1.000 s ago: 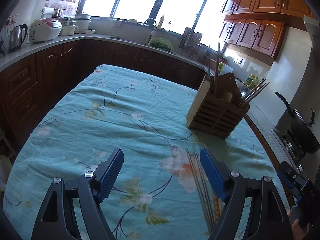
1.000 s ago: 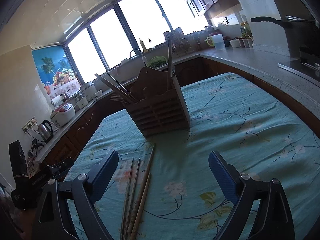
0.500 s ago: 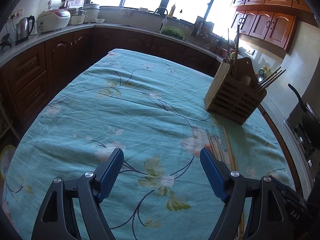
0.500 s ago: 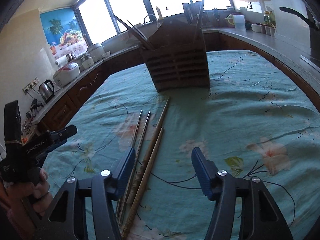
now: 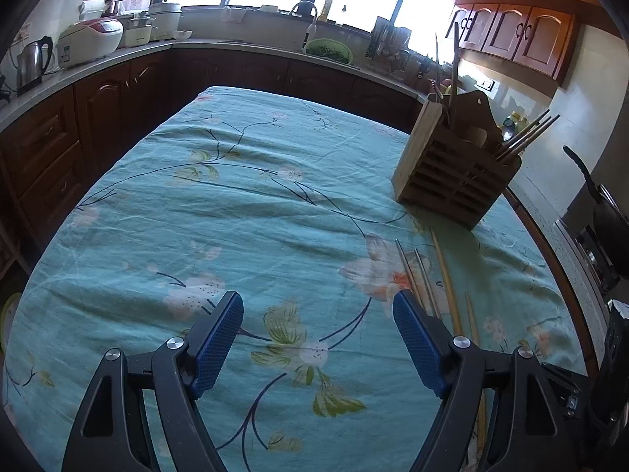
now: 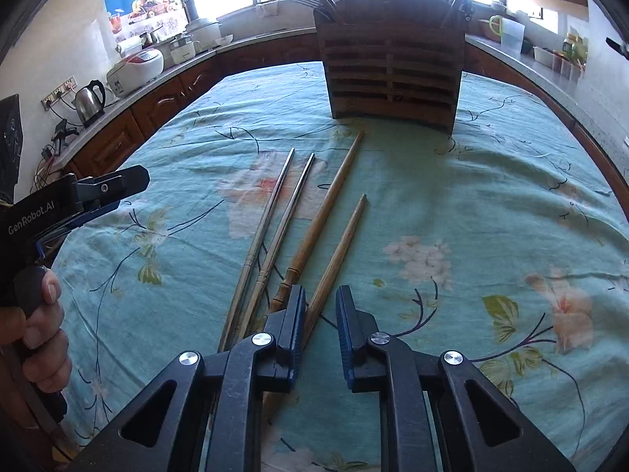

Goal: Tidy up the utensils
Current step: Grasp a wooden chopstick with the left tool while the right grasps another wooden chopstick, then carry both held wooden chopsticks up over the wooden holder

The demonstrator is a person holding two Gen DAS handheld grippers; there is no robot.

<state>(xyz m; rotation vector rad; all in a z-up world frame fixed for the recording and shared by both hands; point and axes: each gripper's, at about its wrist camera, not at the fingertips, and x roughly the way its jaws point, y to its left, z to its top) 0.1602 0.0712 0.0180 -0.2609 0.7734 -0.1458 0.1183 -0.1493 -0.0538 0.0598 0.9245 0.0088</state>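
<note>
From the left wrist, the left claw (image 5: 316, 308) hangs spread wide over the worktop (image 5: 165, 212), which is draped in a teal flowered cloth, and nothing lies between its blue pads (image 5: 220, 338); the wooden utensil holder (image 5: 452, 177) stands upright toward the far right of the cloth, with chopsticks and other sticks poking out of its top; four loose chopsticks lie on the cloth between the holder and the right-hand pad, two metal chopsticks (image 5: 412, 275) side by side and two wooden chopsticks (image 5: 446, 275) just to their right, their near ends hidden behind the claw's finger; cabinets and a counter with a kettle (image 5: 29, 63) and a rice cooker (image 5: 90, 41) ring the room.

From the right wrist, the right claw (image 6: 320, 299) points steeply down at the cloth and its jaws have just been closing, now standing only a narrow gap apart; the shorter wooden chopstick (image 6: 342, 244) runs into that gap along the left pad, though whether both pads press on it cannot be told; the longer wooden chopstick (image 6: 326, 204) lies just left of it, passing under the left finger; the two metal chopsticks (image 6: 275, 212) lie further left, nearly parallel; the holder (image 6: 393, 74) stands beyond all four tips; at the left edge a hand (image 6: 35, 326) grips the handle of the left claw.
</note>
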